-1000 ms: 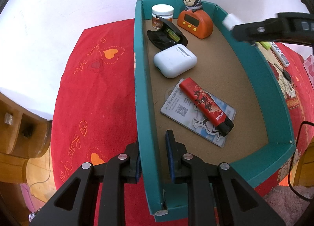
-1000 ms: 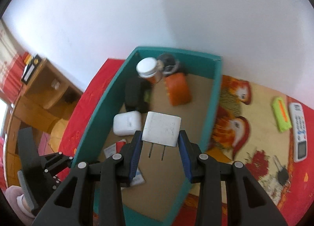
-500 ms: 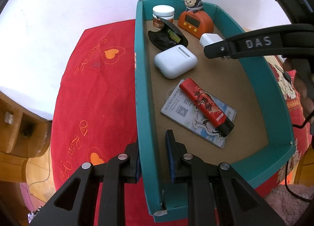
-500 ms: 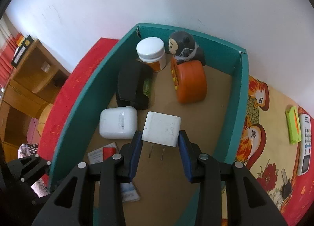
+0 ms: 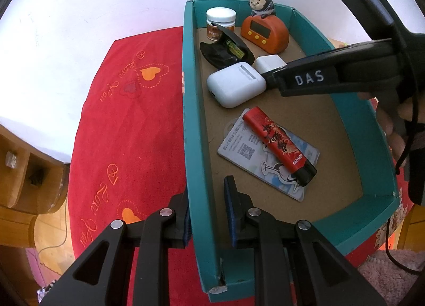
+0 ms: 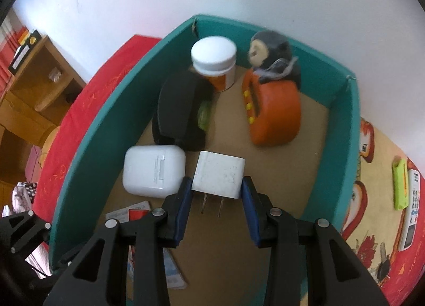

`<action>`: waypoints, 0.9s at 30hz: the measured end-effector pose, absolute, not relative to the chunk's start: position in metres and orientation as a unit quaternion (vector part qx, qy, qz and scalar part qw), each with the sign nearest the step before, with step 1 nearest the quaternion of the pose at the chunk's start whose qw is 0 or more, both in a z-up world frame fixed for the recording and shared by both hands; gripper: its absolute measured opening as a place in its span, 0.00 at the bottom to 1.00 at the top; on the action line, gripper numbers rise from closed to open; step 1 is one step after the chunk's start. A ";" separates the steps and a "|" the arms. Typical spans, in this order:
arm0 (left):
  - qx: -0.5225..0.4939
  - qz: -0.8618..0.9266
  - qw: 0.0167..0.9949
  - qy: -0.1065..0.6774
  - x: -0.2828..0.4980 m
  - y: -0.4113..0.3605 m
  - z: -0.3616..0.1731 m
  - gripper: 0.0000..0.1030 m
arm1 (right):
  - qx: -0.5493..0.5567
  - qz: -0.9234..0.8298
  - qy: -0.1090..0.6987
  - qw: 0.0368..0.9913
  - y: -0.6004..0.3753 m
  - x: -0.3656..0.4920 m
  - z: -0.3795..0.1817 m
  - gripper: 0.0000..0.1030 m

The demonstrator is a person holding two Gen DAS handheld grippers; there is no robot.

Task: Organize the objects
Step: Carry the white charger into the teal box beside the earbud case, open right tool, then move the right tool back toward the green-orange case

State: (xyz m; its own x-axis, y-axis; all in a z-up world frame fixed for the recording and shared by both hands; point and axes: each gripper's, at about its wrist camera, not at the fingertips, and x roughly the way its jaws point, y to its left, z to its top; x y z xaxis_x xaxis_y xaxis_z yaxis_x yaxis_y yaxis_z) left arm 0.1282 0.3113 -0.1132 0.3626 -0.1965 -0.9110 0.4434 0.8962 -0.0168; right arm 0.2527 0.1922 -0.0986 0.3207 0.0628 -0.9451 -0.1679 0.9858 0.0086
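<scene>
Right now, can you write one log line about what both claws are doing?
left claw: shut on teal box wall | right claw: shut on white charger plug, inside box beside white earbud case

1. Box (image 5: pixel 196 146) stands on cloth-covered table (image 5: pixel 127 125).
2. Far end of box: jar (image 5: pixel 221 22) left, clock (image 5: pixel 265 32) right, figurine (image 5: pixel 261 4) on clock.
3. Open case (image 5: pixel 225 49) lies before jar; earbud case (image 5: pixel 235 88) before that.
4. Charger (image 6: pixel 218 174) sits just right of earbud case.
5. Lighter (image 5: pixel 279 143) lies on card (image 5: pixel 268 158), nearest.
6. Remote (image 6: pixel 411 207) lies outside, right.
</scene>
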 end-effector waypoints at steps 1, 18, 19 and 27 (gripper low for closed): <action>0.116 -0.196 0.817 0.529 0.128 0.311 -0.113 0.20 | -0.050 0.072 0.577 0.812 0.194 0.252 -0.099 0.36; 0.116 -0.196 0.817 0.530 0.131 0.310 -0.113 0.20 | -0.032 0.068 0.574 0.816 0.189 0.247 -0.099 0.44; 0.116 -0.196 0.817 0.530 0.131 0.310 -0.113 0.20 | -0.024 0.068 0.571 0.817 0.187 0.246 -0.095 0.44; 0.117 -0.198 0.817 0.529 0.130 0.310 -0.113 0.20 | -0.004 0.085 0.548 0.832 0.172 0.226 -0.062 0.45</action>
